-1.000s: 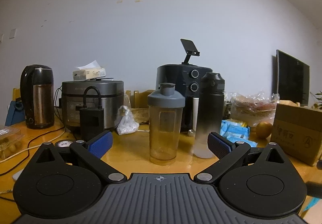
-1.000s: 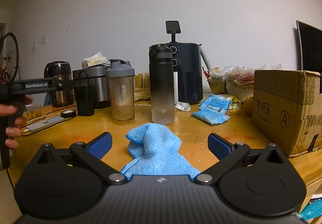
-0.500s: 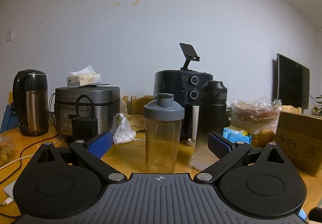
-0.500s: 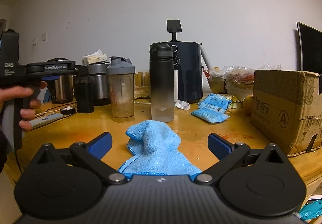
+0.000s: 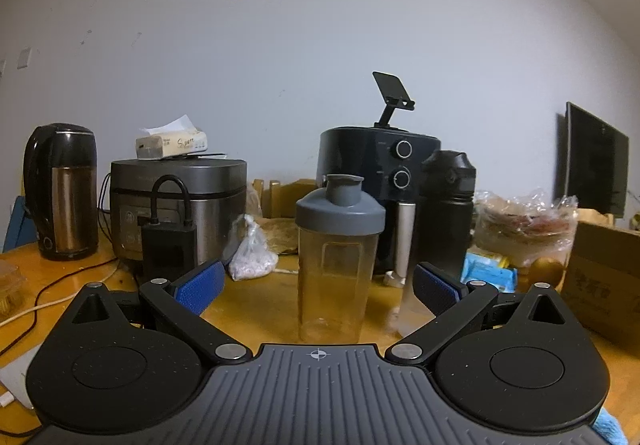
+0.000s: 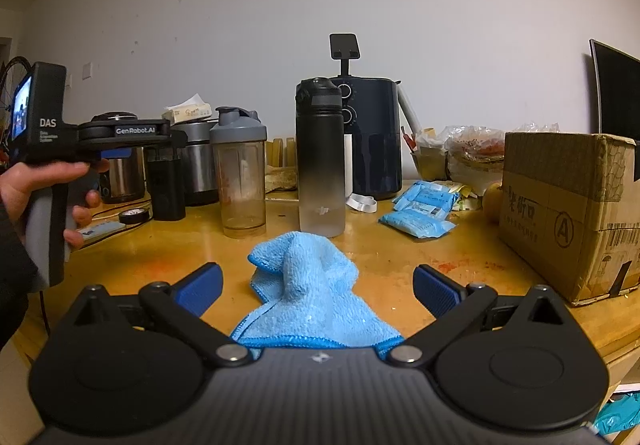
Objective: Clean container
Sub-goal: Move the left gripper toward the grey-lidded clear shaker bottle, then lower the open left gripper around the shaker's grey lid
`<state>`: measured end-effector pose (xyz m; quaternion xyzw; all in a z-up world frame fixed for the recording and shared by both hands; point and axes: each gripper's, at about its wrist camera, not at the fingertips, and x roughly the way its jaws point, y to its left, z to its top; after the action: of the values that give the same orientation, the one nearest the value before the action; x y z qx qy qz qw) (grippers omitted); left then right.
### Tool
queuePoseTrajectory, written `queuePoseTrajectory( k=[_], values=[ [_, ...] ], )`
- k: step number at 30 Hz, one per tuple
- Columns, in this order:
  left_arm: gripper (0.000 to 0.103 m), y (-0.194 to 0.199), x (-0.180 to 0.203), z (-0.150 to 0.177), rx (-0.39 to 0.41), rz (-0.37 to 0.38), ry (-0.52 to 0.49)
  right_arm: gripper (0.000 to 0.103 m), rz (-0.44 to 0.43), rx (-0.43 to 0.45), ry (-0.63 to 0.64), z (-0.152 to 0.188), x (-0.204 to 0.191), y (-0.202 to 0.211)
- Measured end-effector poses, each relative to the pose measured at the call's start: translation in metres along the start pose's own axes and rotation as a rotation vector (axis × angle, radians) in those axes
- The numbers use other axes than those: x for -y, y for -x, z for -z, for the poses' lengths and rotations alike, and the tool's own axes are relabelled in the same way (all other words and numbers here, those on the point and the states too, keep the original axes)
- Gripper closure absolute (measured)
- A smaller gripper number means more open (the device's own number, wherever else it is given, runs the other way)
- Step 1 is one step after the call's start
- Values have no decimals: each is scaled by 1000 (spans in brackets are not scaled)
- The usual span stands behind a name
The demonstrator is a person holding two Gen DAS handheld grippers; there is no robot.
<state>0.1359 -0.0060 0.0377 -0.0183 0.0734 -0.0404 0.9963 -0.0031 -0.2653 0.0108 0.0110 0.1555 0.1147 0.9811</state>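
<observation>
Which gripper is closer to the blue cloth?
Right. The right gripper hangs open directly over the blue cloth; the left gripper is off to the side, facing the shaker bottle.

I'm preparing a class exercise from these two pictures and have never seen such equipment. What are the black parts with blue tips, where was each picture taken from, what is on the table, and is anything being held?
There is no robot here. A person holds a pair of hand-operated tongs in each hand, and a camera on each looks forward along its blue-padded fingers. One picture comes from the left tongs, the other from the right tongs. The right view also shows the person's hand gripping the left tool's handle.

On the wooden table stand a clear shaker bottle with a grey lid and a black water bottle. A blue cloth lies in front of the right tongs. Behind are an air fryer, a rice cooker, a kettle and a cardboard box.

Both tongs are open and hold nothing.
</observation>
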Motion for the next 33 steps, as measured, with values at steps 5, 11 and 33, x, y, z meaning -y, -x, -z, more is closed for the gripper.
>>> queuePoseTrajectory(
  k=[5, 11, 33],
  values=[
    [0, -7, -1, -1, 3, 3, 0, 0, -4, 0, 6, 0, -1, 0],
    [0, -15, 2, -5, 7, 2, -23, 0, -8, -1, 12, 1, -2, 0],
    [0, -50, 8, -15, -2, 17, -58, 0, 7, -13, 3, 4, 3, -2]
  ],
)
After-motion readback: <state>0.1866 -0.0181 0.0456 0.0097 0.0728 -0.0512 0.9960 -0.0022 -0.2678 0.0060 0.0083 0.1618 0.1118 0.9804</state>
